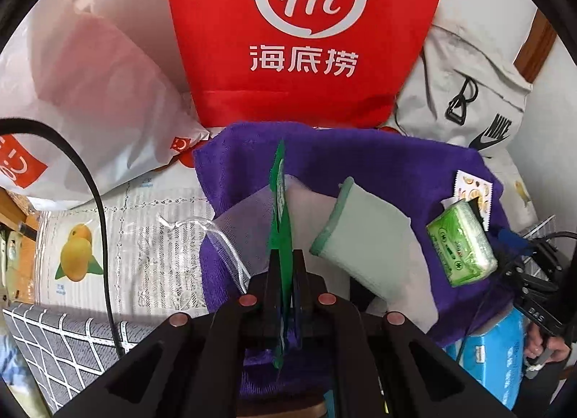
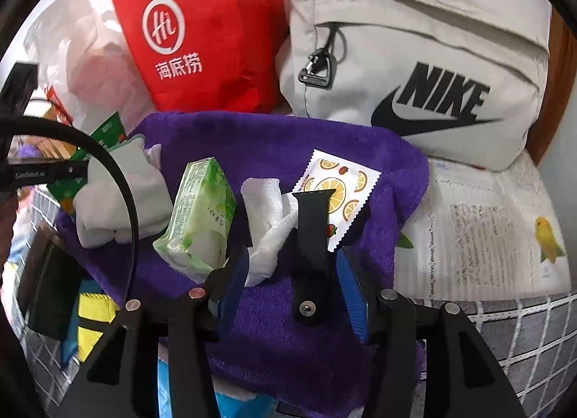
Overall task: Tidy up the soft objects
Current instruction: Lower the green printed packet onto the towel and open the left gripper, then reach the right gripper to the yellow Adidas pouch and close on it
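A purple towel (image 1: 378, 162) lies on the table and also shows in the right wrist view (image 2: 288, 144). My left gripper (image 1: 286, 256) is shut on a thin green packet (image 1: 280, 201), held edge-on above the towel. A pale green-trimmed sock (image 1: 360, 234), a green tissue pack (image 1: 461, 241) and a fruit-print sachet (image 1: 474, 191) lie on the towel. My right gripper (image 2: 292, 266) is open, low over the towel, with a black watch strap (image 2: 312, 238) and crumpled white tissue (image 2: 265, 212) between its blue pads (image 2: 351, 295). The tissue pack (image 2: 202, 216) and sachet (image 2: 337, 191) lie just ahead.
A red paper bag (image 1: 306, 32) and a grey Nike bag (image 2: 414, 68) stand behind the towel. A white plastic bag (image 1: 93, 104) sits at left. A blue tissue pack (image 1: 494, 356) lies by the towel's near right. A black cable (image 1: 97, 201) crosses the lemon-print tablecloth (image 1: 119, 238).
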Demonstrator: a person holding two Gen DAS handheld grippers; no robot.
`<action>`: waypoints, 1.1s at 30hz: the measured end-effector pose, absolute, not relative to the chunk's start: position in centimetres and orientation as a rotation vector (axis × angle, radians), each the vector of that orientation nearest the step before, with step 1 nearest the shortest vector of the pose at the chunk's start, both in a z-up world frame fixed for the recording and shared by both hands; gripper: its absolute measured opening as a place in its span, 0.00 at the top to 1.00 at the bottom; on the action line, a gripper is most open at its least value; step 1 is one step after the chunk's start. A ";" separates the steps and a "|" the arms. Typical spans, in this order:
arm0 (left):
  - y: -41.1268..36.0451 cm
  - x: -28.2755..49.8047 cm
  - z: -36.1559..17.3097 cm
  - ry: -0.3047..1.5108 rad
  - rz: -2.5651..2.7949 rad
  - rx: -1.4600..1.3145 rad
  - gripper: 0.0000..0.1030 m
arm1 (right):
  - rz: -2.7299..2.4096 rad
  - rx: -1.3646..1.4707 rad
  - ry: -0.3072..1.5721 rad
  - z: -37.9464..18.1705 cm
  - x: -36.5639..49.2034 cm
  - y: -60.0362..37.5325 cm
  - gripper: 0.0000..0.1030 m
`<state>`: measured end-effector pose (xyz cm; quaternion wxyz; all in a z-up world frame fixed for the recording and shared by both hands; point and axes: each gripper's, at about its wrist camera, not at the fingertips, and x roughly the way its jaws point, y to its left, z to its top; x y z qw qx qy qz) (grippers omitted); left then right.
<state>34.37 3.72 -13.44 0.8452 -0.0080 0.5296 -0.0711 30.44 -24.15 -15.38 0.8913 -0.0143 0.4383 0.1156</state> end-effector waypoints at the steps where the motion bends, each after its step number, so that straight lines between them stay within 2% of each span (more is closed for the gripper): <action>1: 3.5 34.4 -13.6 1.118 -0.145 -0.005 0.89 | 0.240 -0.040 0.903 -15.2 30.3 -24.1 0.51; 3: 3.4 34.6 -13.8 1.127 -0.135 -0.005 0.73 | 0.245 -0.047 0.889 -14.7 30.1 -24.0 0.51; 9: 2.3 33.9 -13.5 1.148 -0.217 -0.019 0.44 | 0.258 -0.060 0.864 -13.3 29.7 -23.9 0.51; 10: 2.1 33.6 -13.3 1.146 -0.221 -0.010 0.43 | 0.261 -0.062 0.862 -13.1 29.6 -23.9 0.51; 19: 3.0 30.7 -10.5 1.112 -0.229 -0.034 0.41 | 0.283 -0.097 0.821 -10.3 27.5 -22.6 0.51; 29: 4.0 25.1 -8.2 1.058 -0.207 -0.045 0.41 | 0.342 -0.107 0.821 -8.7 21.3 -20.2 0.49; 31: 4.4 23.6 -8.0 1.045 -0.191 -0.041 0.41 | 0.361 -0.132 0.826 -9.0 19.6 -18.9 0.45; 33: 5.2 22.0 -7.8 1.029 -0.171 -0.055 0.41 | 0.379 -0.146 0.828 -9.4 17.9 -17.4 0.35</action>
